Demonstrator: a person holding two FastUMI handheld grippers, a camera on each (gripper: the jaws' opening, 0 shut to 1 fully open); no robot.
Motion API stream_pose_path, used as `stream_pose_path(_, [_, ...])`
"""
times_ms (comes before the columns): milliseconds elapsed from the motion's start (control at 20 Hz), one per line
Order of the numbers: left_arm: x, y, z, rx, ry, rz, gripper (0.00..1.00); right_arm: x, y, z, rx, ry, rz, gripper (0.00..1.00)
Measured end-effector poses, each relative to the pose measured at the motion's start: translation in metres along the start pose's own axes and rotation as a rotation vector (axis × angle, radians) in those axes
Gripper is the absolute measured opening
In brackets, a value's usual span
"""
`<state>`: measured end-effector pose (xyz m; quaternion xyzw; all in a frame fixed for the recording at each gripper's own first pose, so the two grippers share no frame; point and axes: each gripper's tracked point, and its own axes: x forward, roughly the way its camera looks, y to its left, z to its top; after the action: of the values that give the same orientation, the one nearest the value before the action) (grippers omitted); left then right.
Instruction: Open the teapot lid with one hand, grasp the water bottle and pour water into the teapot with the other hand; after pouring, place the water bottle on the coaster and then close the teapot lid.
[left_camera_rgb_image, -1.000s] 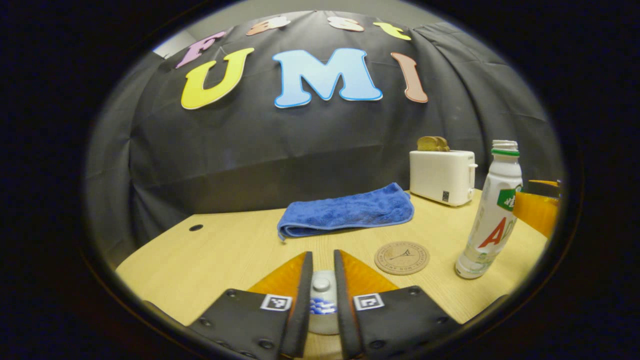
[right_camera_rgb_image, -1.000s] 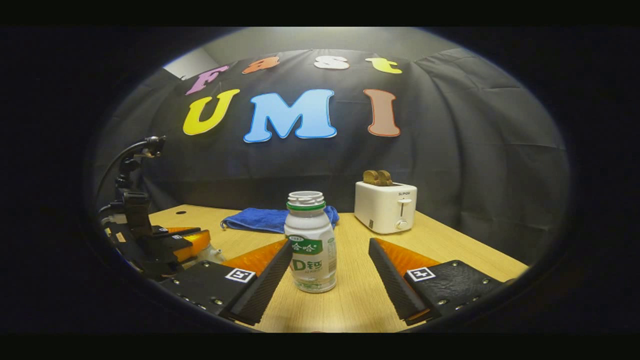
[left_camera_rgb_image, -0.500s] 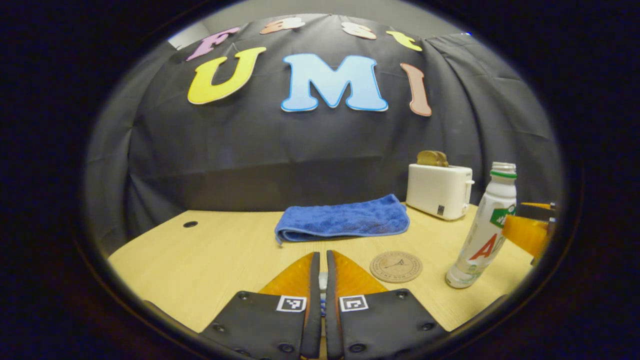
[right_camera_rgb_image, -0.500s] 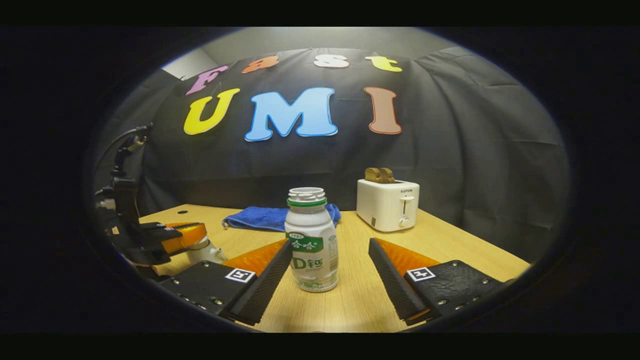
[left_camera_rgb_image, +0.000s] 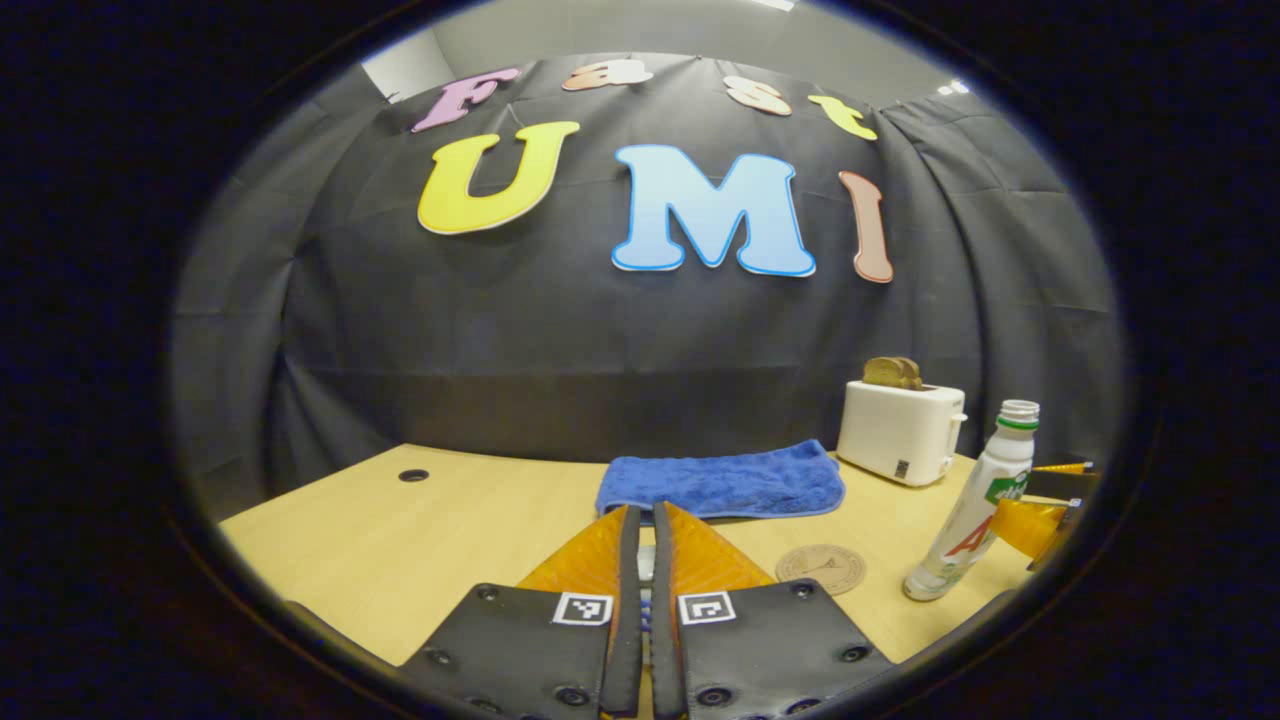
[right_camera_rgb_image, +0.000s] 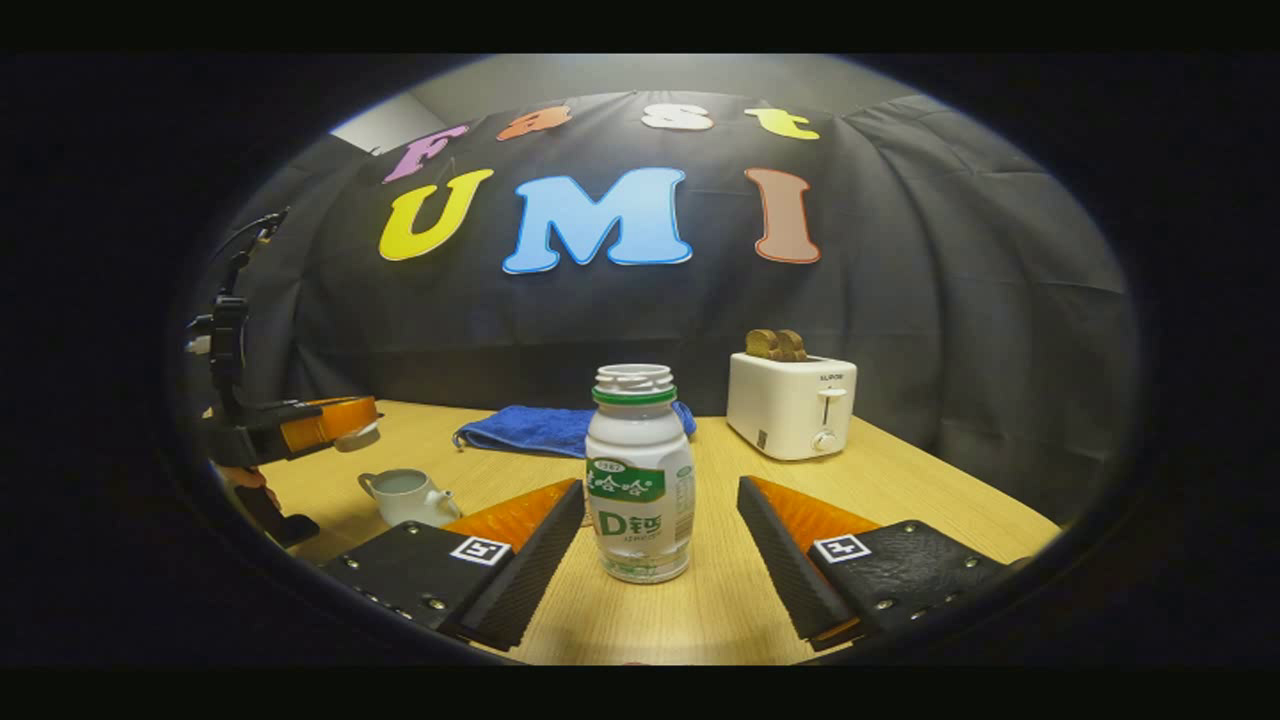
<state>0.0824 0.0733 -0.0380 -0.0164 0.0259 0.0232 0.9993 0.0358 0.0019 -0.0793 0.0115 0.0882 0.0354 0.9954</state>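
A: Progress? Near first.
B: Right gripper spread wide around water bottle, no contact, so grasp and pour remain.
A: Lid?
B: Off. Left gripper clamps lid above open teapot. Coaster bare, farther back.

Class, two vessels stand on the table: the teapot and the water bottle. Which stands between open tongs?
The water bottle: it stands upright between the right tongs' spread fingers, untouched. The teapot sits lidless farther left.
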Motion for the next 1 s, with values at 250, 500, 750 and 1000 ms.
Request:
stream_pose_path(250, [0.005,0.051,-0.012,-0.006,0.021,0.070,0.14,0.013,0.009,-0.010,-0.018,0.031,0.014,0.94])
stream_pose_path(500, [0.003,0.083,-0.026,-0.008,0.042,0.119,0.10,0.023,0.015,-0.020,-0.056,0.059,0.016,0.94])
stream_pose_path(750, [0.005,0.093,-0.034,-0.021,0.064,0.135,0.10,0.031,0.014,-0.027,-0.107,0.080,-0.008,0.94])
stream_pose_path(1000, [0.006,0.095,-0.042,-0.035,0.081,0.135,0.10,0.029,0.022,-0.022,-0.210,0.077,-0.010,0.80])
